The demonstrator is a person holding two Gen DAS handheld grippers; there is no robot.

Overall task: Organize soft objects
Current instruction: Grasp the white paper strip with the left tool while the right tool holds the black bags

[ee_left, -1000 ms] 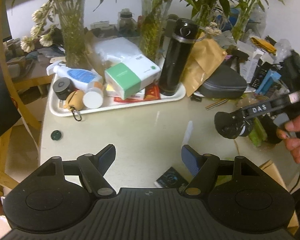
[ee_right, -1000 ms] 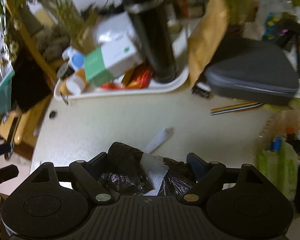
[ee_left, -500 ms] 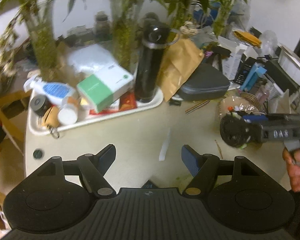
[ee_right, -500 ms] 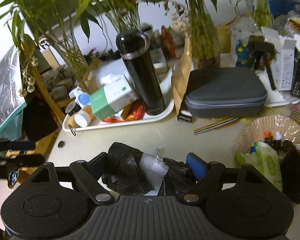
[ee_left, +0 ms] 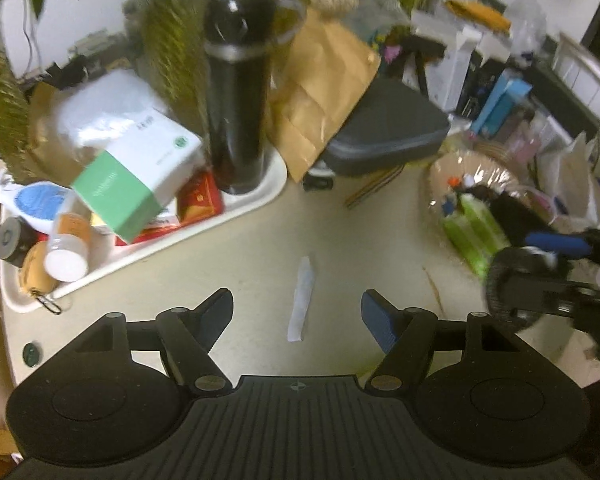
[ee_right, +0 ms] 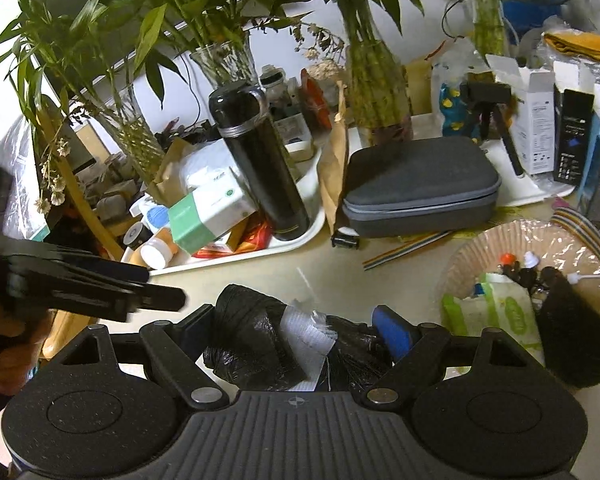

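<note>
One cream bench (ee_left: pixel 228 280) carries one white tray (ee_right: pixel 236 258), one grey case (ee_right: pixel 416 188) and one black flask (ee_right: pixel 260 160). The right tool (ee_right: pixel 296 330) is clenched on one black bag bundle (ee_right: pixel 256 340). The left tool (ee_left: pixel 296 316) stands released above one paper strip (ee_left: pixel 302 300).

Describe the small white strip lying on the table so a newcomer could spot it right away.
Start at the white tray holding the tall black flask. On the bare beige tabletop in front of it, between the open left gripper fingers, lies the white strip. It is the only flat, narrow, pale piece lying alone there.
</note>
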